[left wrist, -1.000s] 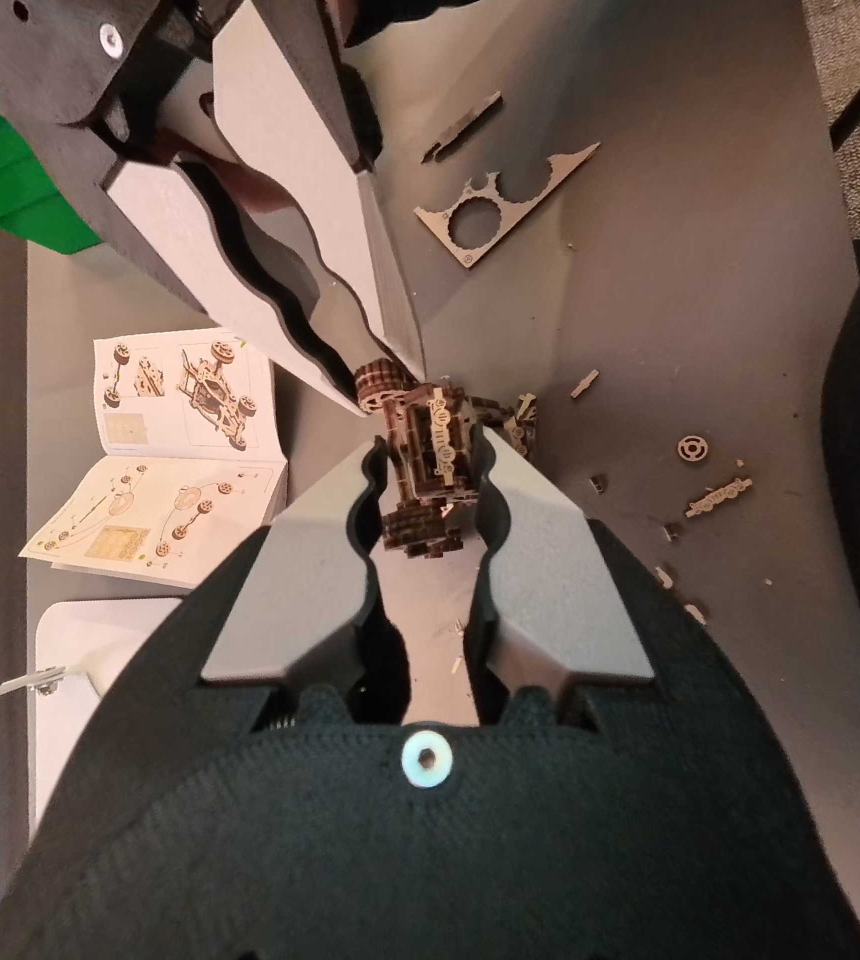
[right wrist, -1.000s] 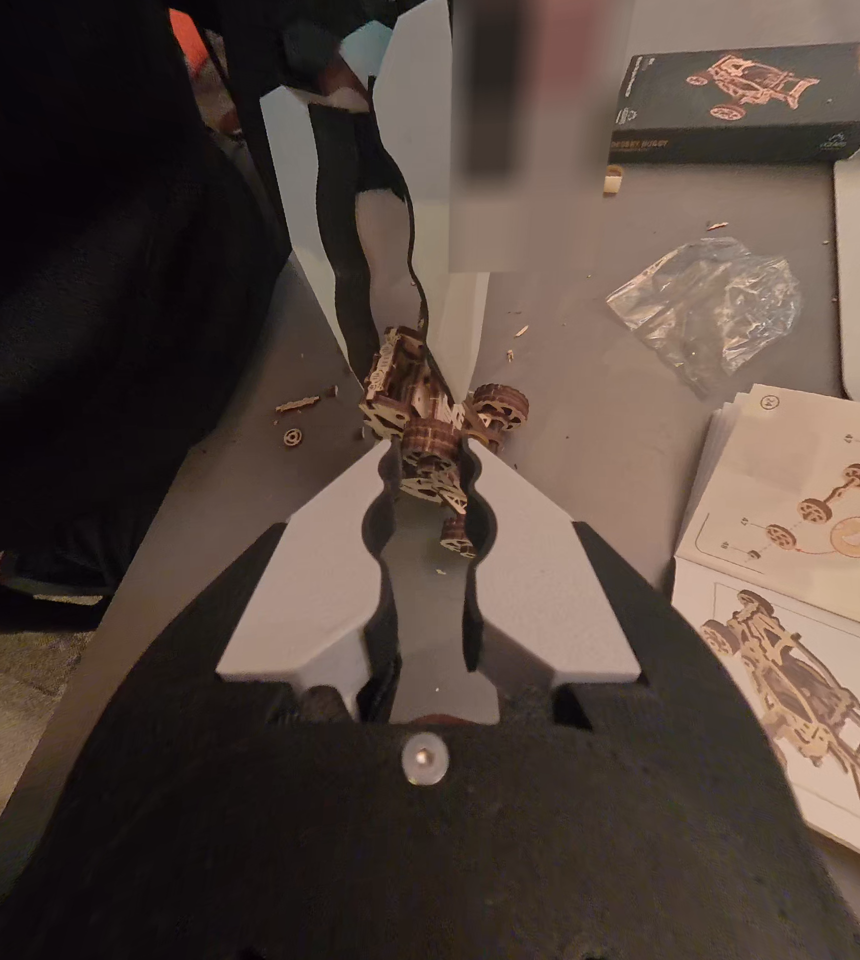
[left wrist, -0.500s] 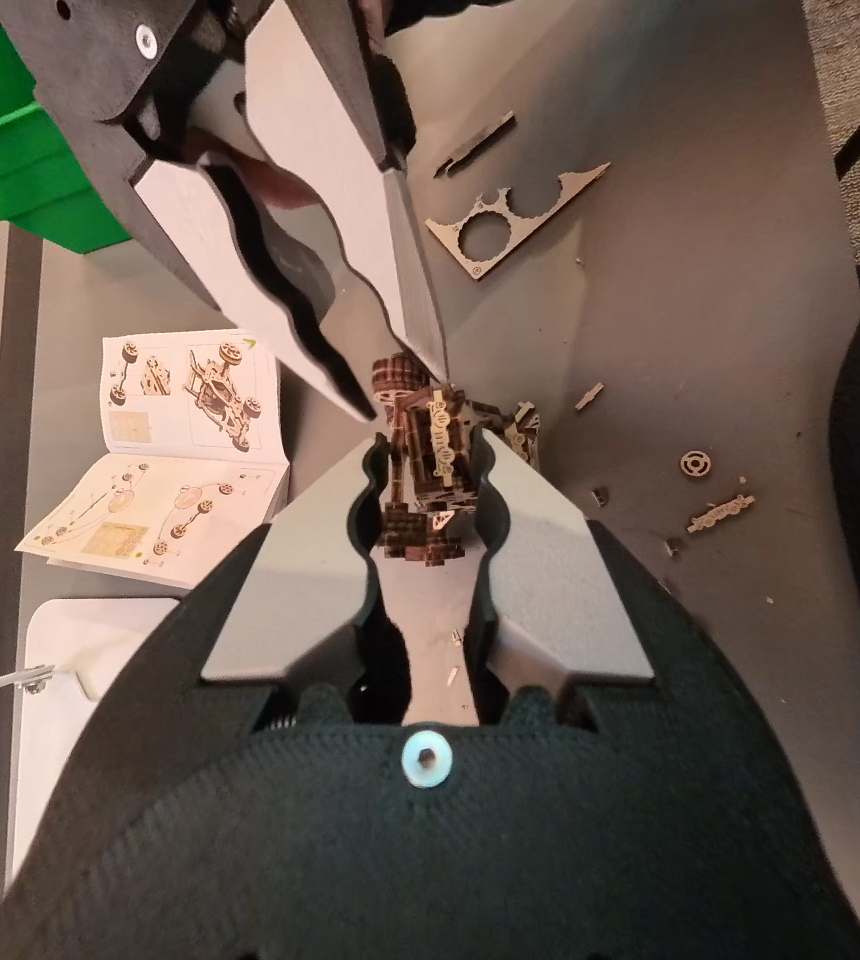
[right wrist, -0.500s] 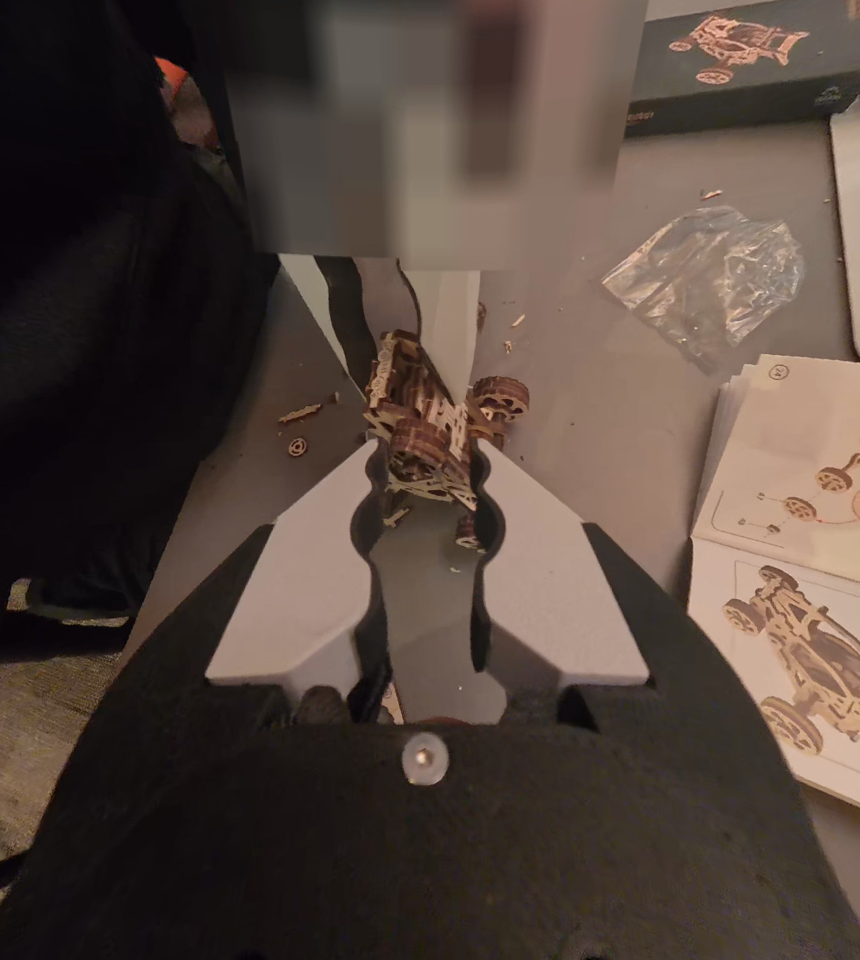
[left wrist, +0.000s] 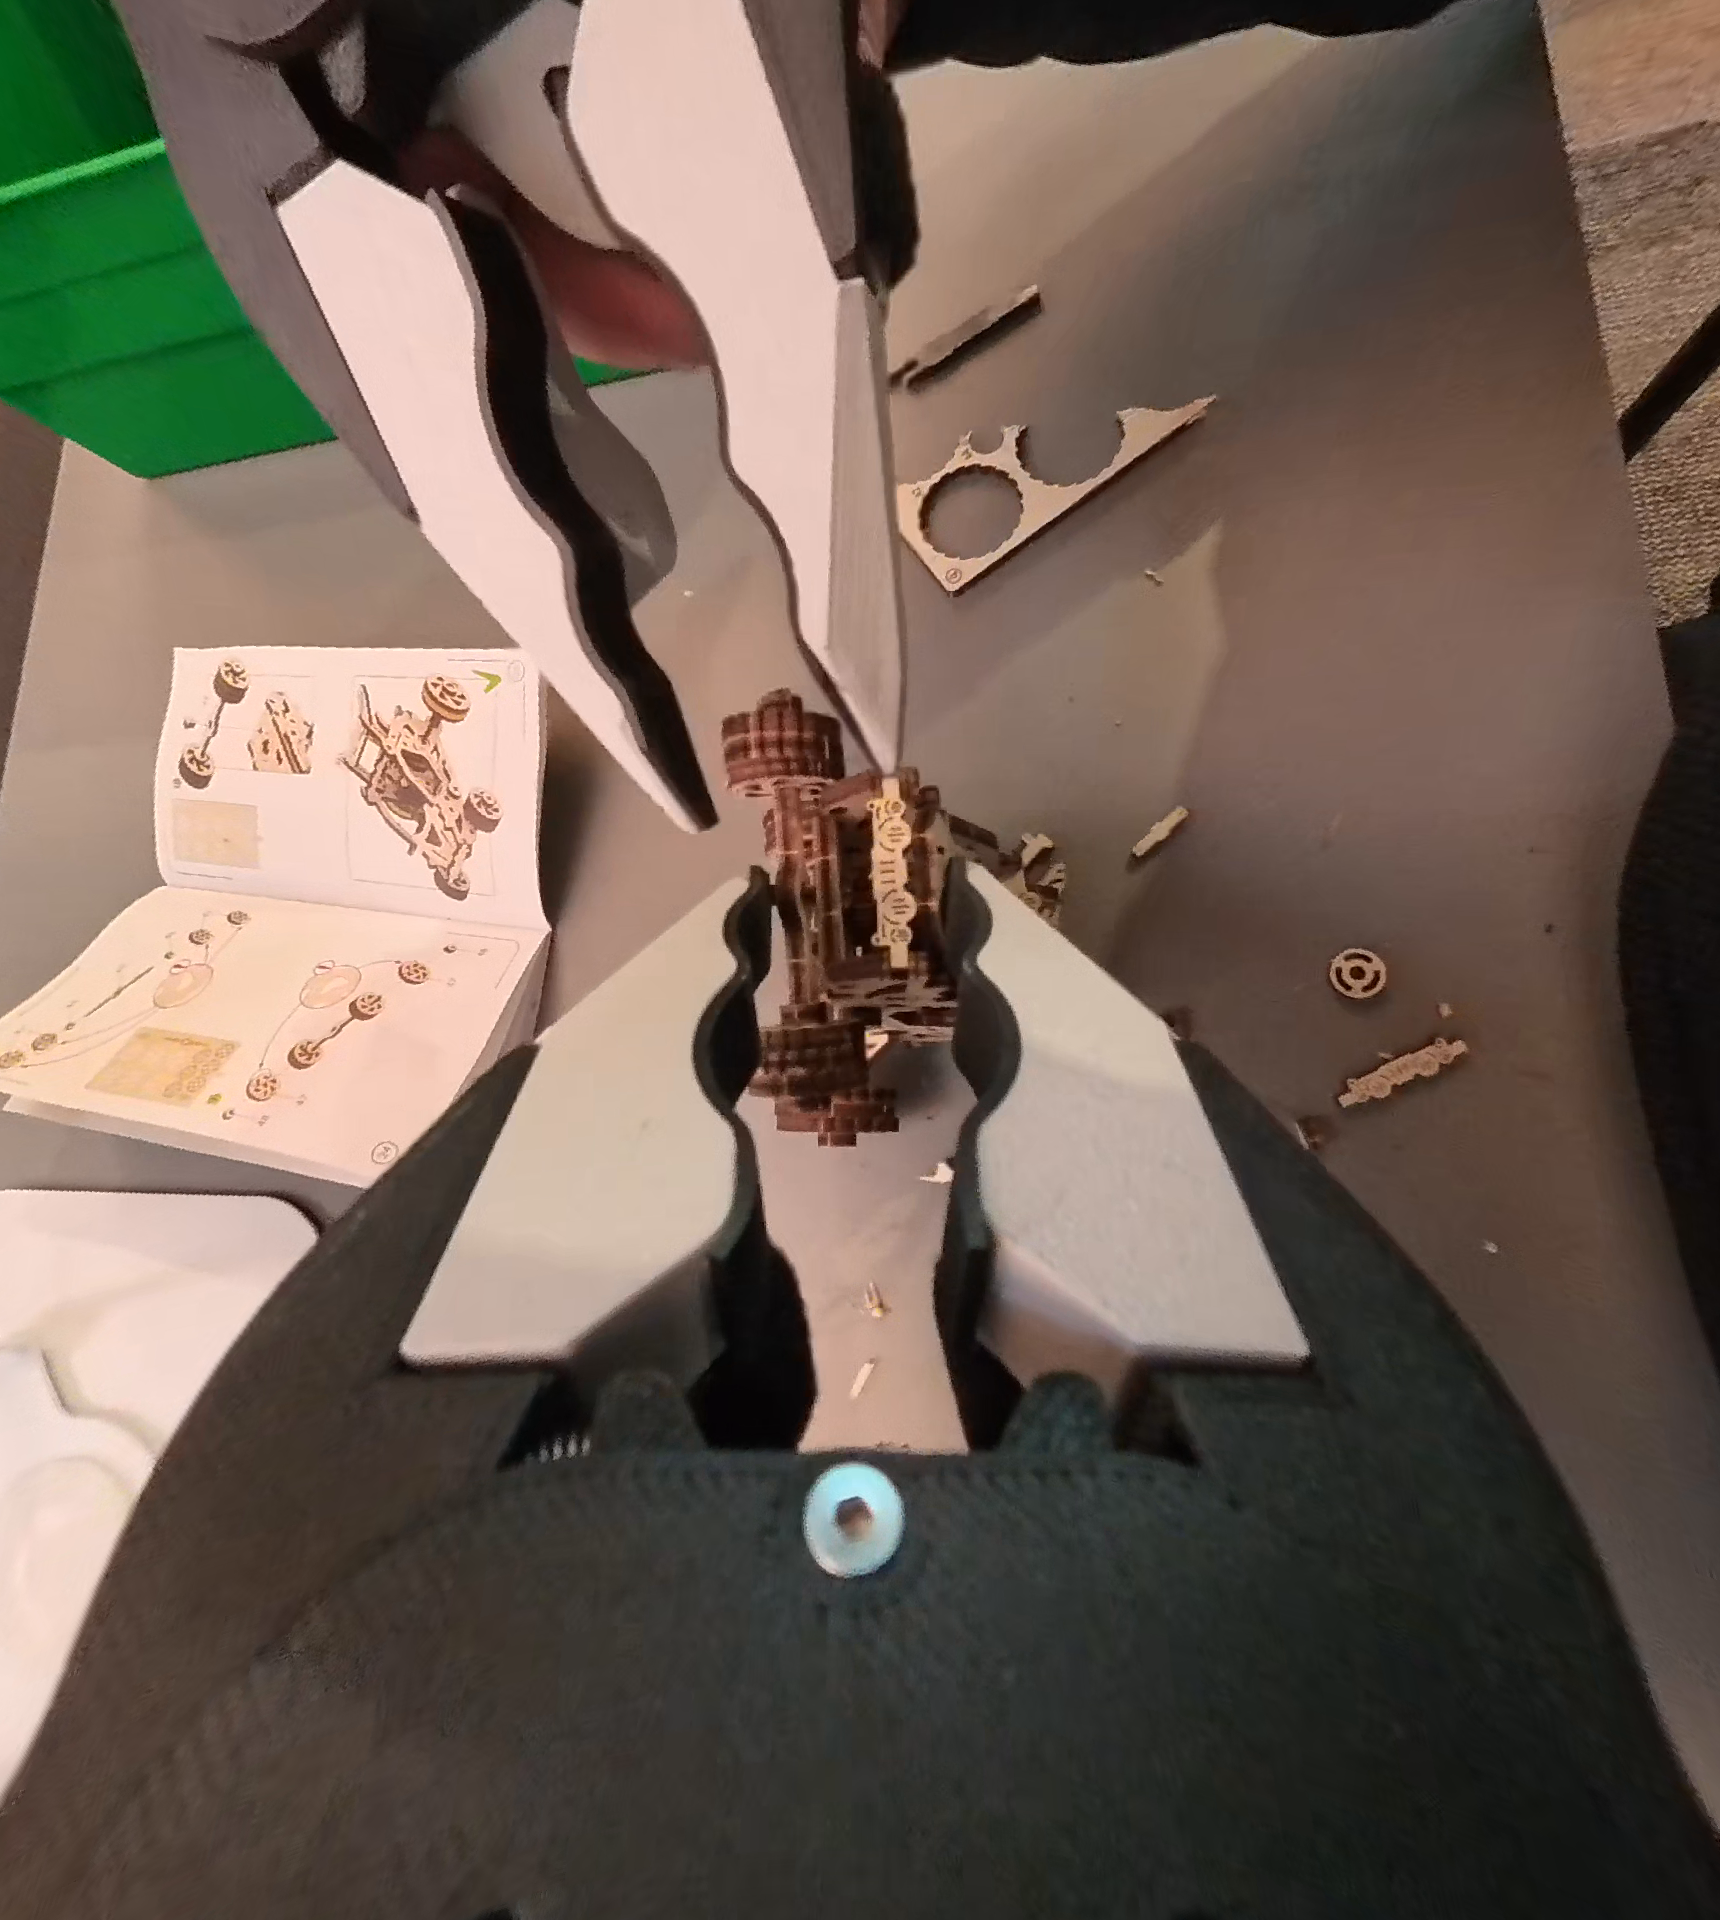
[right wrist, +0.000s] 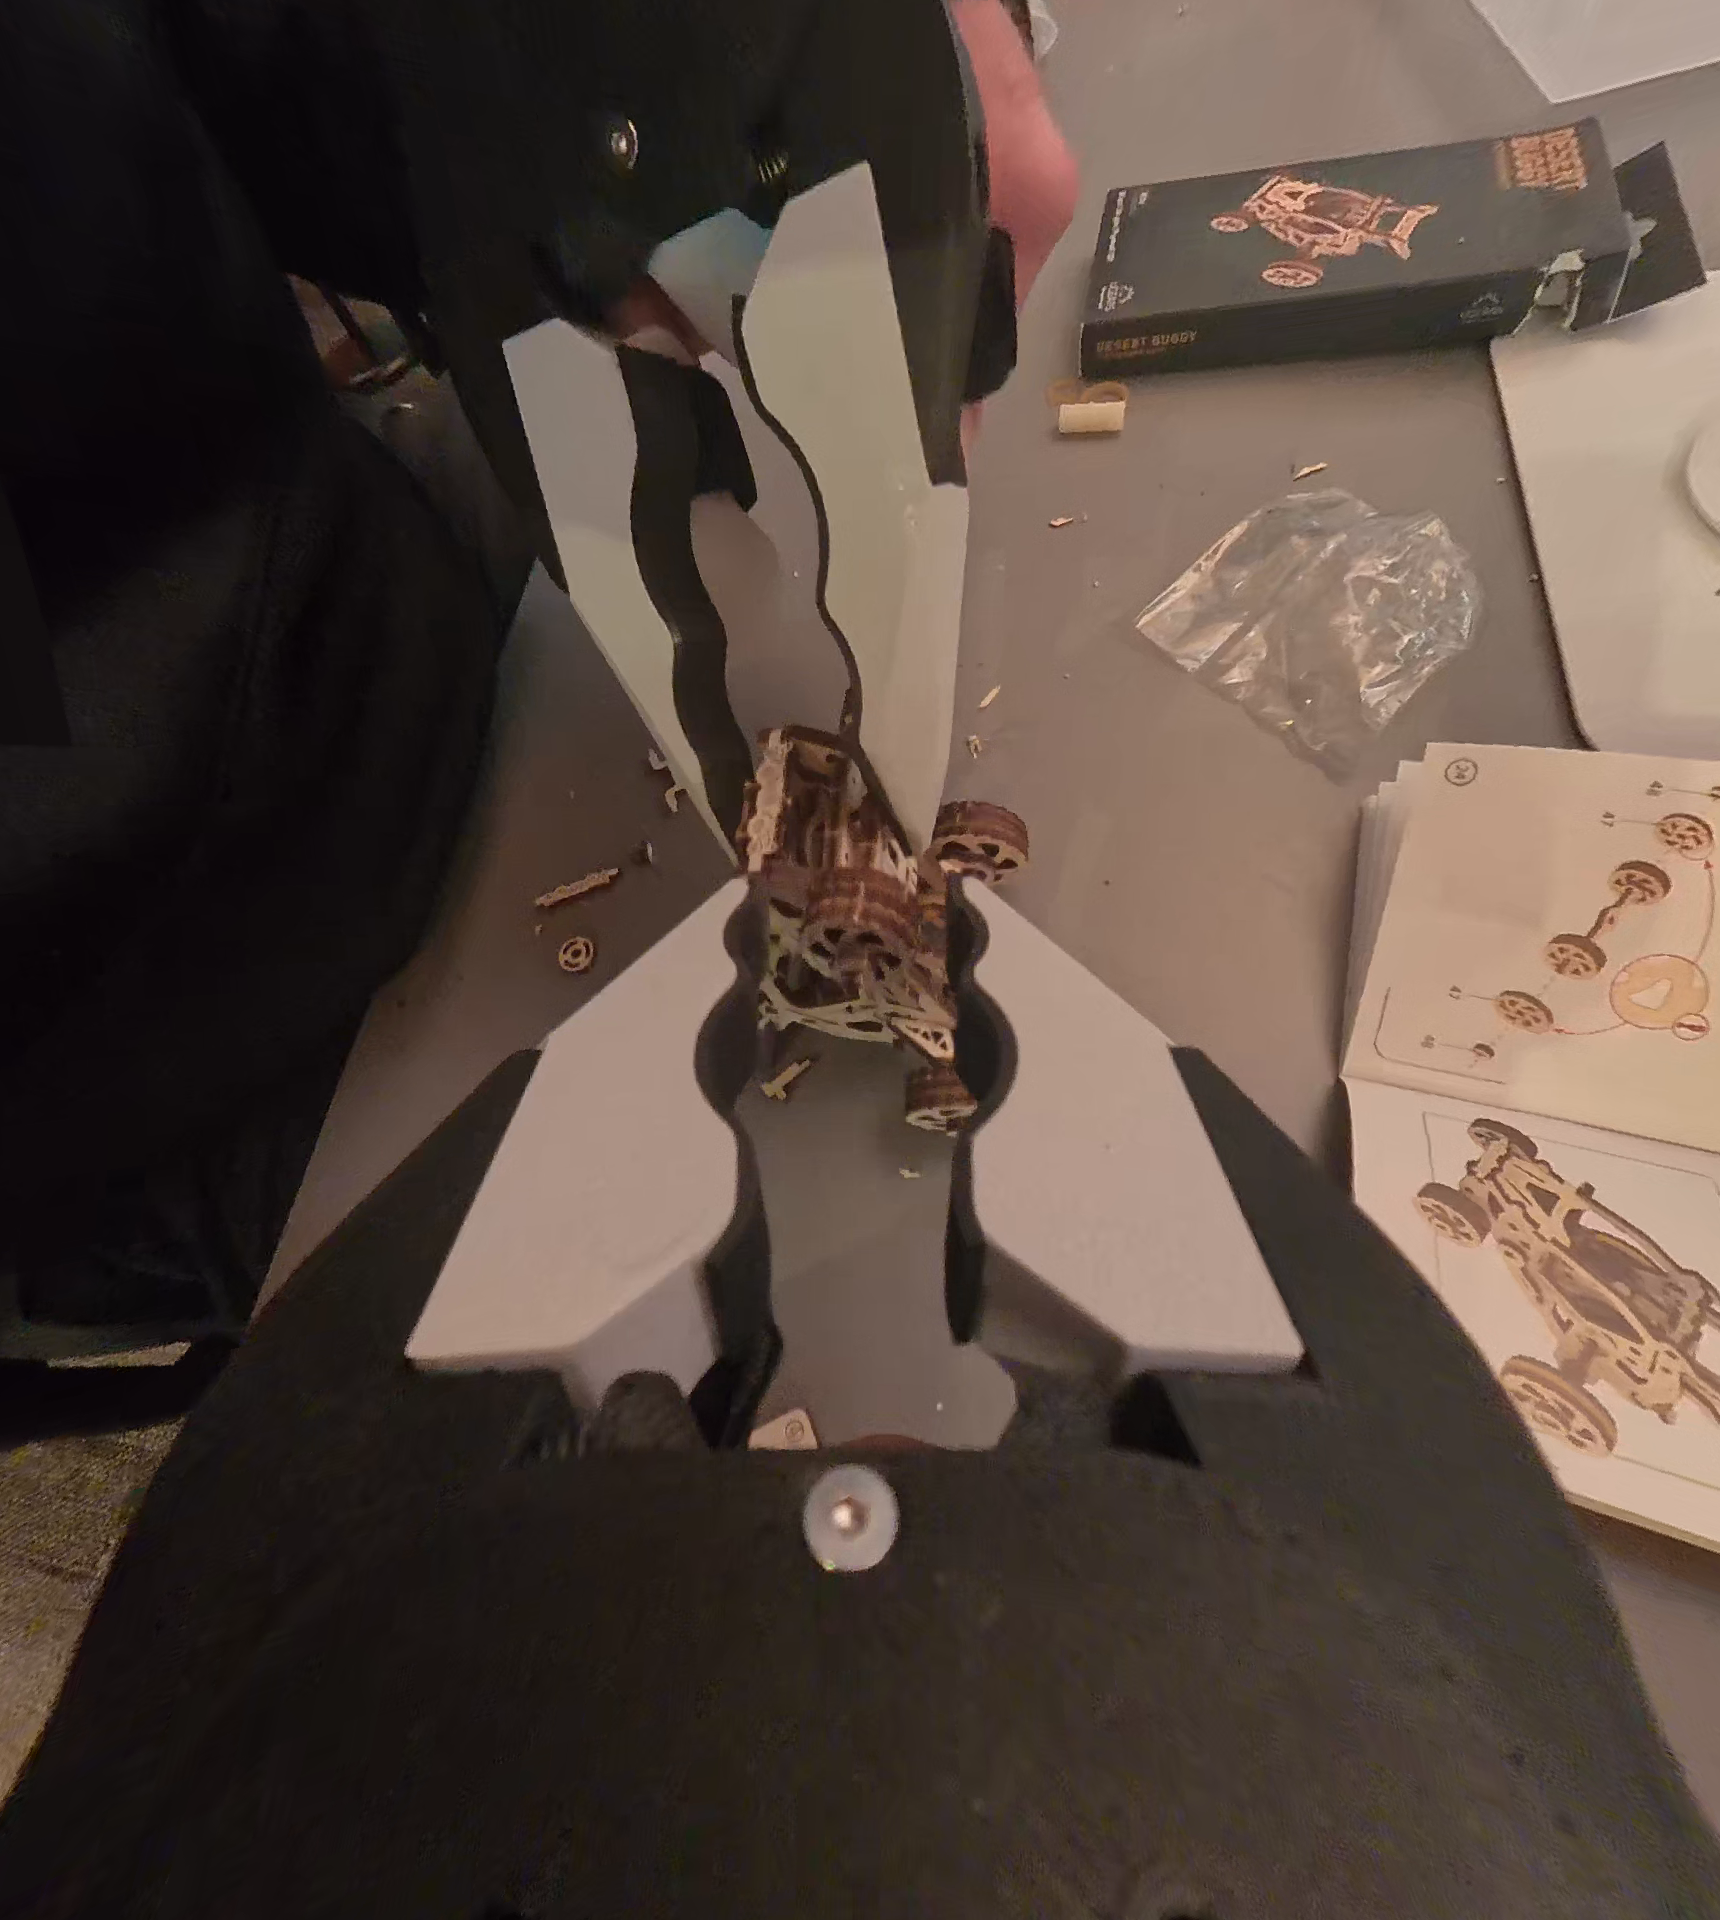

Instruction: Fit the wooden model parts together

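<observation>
Right tool (right wrist: 851, 904) nearer; model (left wrist: 861, 914) grip perhaps hidden.

Count of items on table

One wooden model (left wrist: 851, 914) – two grippers: left gripper (left wrist: 851, 920), right gripper (right wrist: 851, 925); one booklet (left wrist: 316, 914), one box (right wrist: 1355, 260), one plastic bag (right wrist: 1323, 613), one green bin (left wrist: 56, 260).

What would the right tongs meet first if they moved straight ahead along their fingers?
The wooden model itself: it already sits between the right tongs. Just beyond it come the tips of the left tongs, which grip the model from the opposite side; exact depth is unclear.
</observation>
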Demonstrator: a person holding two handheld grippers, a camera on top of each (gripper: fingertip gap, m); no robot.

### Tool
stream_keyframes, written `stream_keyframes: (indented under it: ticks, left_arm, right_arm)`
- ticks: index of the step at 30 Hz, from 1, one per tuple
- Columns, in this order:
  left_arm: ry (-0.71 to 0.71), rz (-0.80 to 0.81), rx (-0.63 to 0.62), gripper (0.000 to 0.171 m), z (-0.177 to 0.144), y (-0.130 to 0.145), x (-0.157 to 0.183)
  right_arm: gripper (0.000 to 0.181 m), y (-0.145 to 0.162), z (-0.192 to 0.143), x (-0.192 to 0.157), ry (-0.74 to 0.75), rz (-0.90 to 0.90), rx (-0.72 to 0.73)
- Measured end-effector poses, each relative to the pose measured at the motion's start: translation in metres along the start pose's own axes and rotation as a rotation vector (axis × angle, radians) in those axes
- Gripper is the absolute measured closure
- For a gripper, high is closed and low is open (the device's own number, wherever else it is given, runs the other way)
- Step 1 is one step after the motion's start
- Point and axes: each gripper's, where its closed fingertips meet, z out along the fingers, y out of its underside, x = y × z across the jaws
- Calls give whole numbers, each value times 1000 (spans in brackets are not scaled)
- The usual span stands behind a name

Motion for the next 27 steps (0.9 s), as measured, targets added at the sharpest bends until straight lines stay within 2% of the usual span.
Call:
stream_keyframes:
  ticks: [5,10,15,19,21,27]
  left_arm:
    - [-13,1,-2,141,0,-1,0]
    - [-25,49,9,141,-1,-2,2]
    - [-23,83,24,141,0,-4,7]
    - [-5,86,34,140,0,-3,7]
    - [-30,89,40,137,0,-4,6]
    - [-173,-15,52,105,-12,2,-6]
  right_arm:
    - [152,0,-1,-1,32,7,-3]
    - [160,-2,-7,-8,-33,127,87]
    - [153,3,2,-13,-54,199,90]
    - [159,0,2,-13,-52,270,144]
    - [160,0,2,-13,-41,307,174]
    - [162,-2,5,-15,6,378,249]
